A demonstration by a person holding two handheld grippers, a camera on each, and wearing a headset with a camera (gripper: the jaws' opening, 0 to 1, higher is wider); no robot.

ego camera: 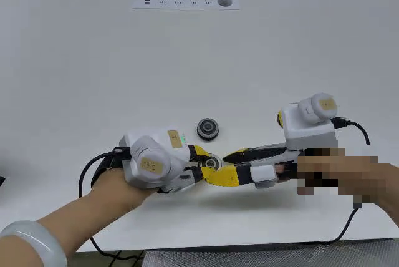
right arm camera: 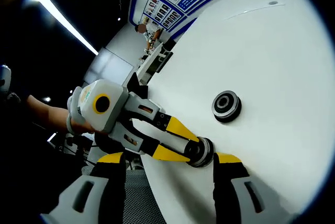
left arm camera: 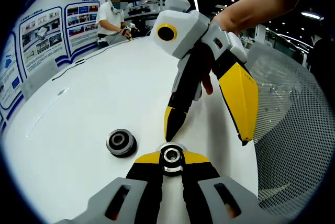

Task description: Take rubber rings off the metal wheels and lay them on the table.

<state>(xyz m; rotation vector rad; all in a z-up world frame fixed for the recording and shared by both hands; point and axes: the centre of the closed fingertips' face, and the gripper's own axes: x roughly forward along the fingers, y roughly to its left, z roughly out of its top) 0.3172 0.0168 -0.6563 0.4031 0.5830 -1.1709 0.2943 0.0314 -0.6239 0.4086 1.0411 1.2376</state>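
Closest to me, the left gripper (ego camera: 207,166) is clamped on a metal wheel (left arm camera: 171,157) low at the table's near side. The right gripper (left arm camera: 207,132) stands spread wide, one jaw tip just beside that wheel, and a second wheel (ego camera: 207,128) lies flat on the table, near but apart. Assessment: each wheel is stiff, smooth and heavy for its bulk, and its dark rubber ring (left arm camera: 121,154) is soft, stretchy and grippy, so I should pinch the ring's outer lip, not the metal. Surface: the white table (ego camera: 93,80) is smooth and level, with a power strip (ego camera: 186,2) at the far side, in a dim hall with wall posters (left arm camera: 68,22).
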